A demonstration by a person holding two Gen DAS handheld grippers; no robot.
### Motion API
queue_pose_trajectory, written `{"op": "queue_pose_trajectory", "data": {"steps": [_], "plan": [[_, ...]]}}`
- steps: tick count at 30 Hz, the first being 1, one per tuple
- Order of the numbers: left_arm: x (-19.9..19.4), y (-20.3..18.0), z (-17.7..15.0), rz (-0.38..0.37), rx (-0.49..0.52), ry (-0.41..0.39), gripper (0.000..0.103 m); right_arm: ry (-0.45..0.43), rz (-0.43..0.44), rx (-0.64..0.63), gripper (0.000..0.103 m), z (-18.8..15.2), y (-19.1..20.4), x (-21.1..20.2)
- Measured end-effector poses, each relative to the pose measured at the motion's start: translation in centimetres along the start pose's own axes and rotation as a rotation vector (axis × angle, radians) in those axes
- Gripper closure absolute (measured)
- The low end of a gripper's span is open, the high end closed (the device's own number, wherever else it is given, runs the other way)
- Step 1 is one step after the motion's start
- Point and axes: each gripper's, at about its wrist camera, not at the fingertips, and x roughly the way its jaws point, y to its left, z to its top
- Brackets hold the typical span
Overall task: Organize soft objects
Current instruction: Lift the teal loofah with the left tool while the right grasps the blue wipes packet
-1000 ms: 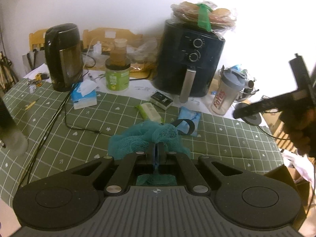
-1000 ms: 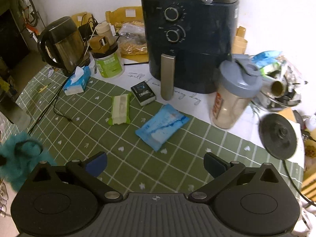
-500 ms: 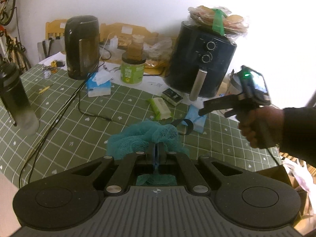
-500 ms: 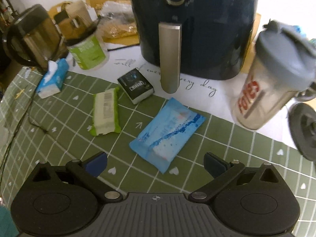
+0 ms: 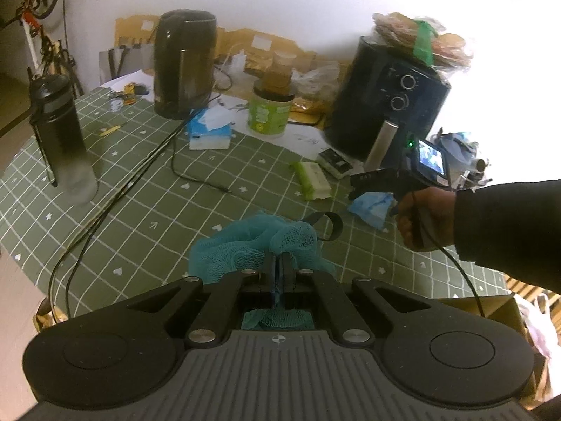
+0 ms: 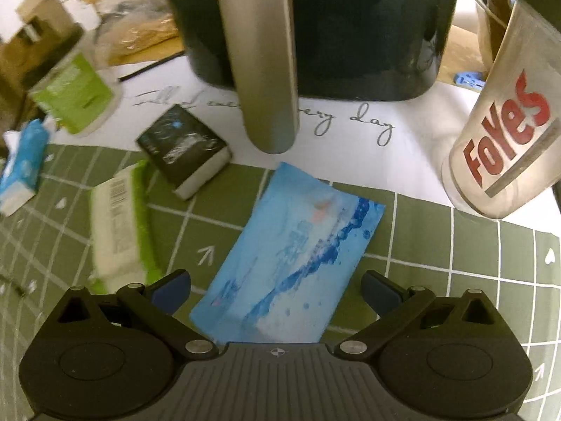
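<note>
- Your right gripper (image 6: 277, 289) is standing wide open and empty; since a second ago it has been dropping toward the blue wipes pack (image 6: 291, 256), so a pickup looks next.
- The pack is lying between the spread fingers, near the tablecloth's (image 6: 455, 263) far edge.
- Your left gripper (image 5: 278, 263) is staying clamped on the teal mesh sponge (image 5: 245, 245).
</note>
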Motion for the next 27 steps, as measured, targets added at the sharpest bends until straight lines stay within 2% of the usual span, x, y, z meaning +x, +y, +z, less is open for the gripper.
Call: {"op": "queue_pose_trajectory", "data": {"steps": [3,6,11,16,20,27], "plan": [[-0.1,0.3,0.1,0.008,-0.004,0.001,0.101,-0.034,-0.057,-0.013,0.0,0.3,0.7,0.6],[-0.1,0.5,0.3,0.012,-0.004,-0.001,0.101,-0.026,-0.102,-0.017,0.003,0.4,1.3,0.9],[0.1,0.8,0.7,0.006,-0.002,-0.005,0.101,0.0,-0.126,0.01,0.018,0.6,1.3,0.5],[0.4,0.8,1.3,-0.01,0.016,-0.013,0.101,0.034,-0.103,-0.008,0.026,0.7,0.8,0.2],[0.2,0.6,1.8,-0.029,0.031,-0.026,0.101,0.055,-0.035,0.006,0.032,0.8,-0.5,-0.7],[-0.3,-0.4,2.4,-0.062,0.071,-0.035,0.101,0.026,0.005,-0.05,0.033,0.5,-2.1,-4.7]]}}
